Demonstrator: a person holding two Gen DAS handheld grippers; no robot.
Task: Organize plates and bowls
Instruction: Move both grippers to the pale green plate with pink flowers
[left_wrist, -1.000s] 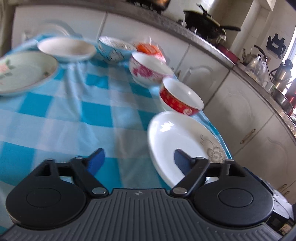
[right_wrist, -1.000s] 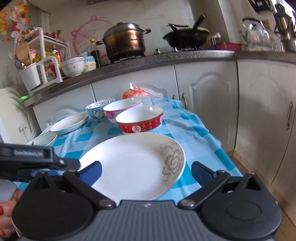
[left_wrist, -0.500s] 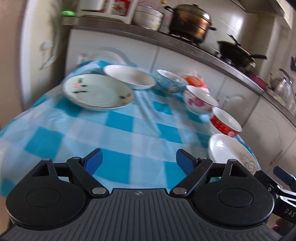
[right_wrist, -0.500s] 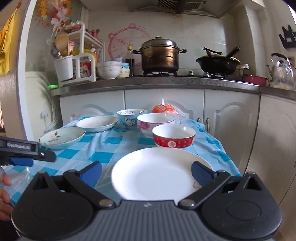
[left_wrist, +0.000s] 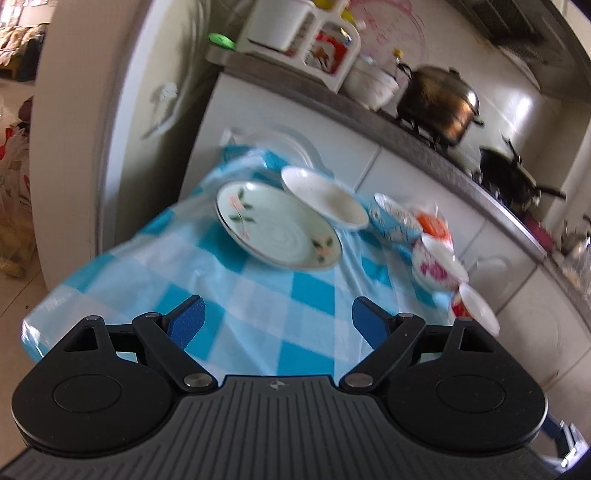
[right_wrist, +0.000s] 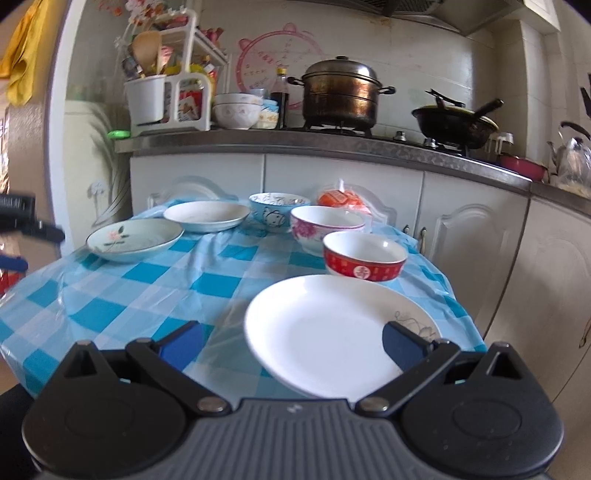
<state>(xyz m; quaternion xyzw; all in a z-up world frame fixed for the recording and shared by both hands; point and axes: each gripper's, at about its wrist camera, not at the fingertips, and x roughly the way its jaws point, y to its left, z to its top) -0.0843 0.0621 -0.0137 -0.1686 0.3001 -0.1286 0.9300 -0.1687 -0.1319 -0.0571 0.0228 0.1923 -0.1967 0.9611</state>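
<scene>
— Swinging my left gripper (left_wrist: 275, 319) toward nine o'clock, I lost the large white plate with the grey flower print (right_wrist: 341, 334) from that camera. A second before, it had sat right between those jaws.

— What did the left view show instead?

— The pale green plate with pink flowers (left_wrist: 277, 225) dead ahead at twelve o'clock on the blue-and-white checked tablecloth (left_wrist: 258, 314), with the plain white shallow plate (left_wrist: 325, 195) touching its far rim at one o'clock. The picture was blurred. The jaws stood spread wide, nothing between them.

— And the right gripper (right_wrist: 293, 341)?

— It had backed off and lifted a little. Its jaws were spread too, holding nothing, with the big white plate low between them and toward the right finger. Beyond it, at one o'clock, sat the red bowl with the white inside (right_wrist: 364, 256), then the white bowl with pink flowers (right_wrist: 327, 225) and the blue cartoon bowl (right_wrist: 279, 212) at twelve.

— So what did that tell you?

— Nothing was stacked yet; every dish lay apart on the cloth. I judged each gripper was lining up on its own plate, left on the green one, right on the white one.
</scene>
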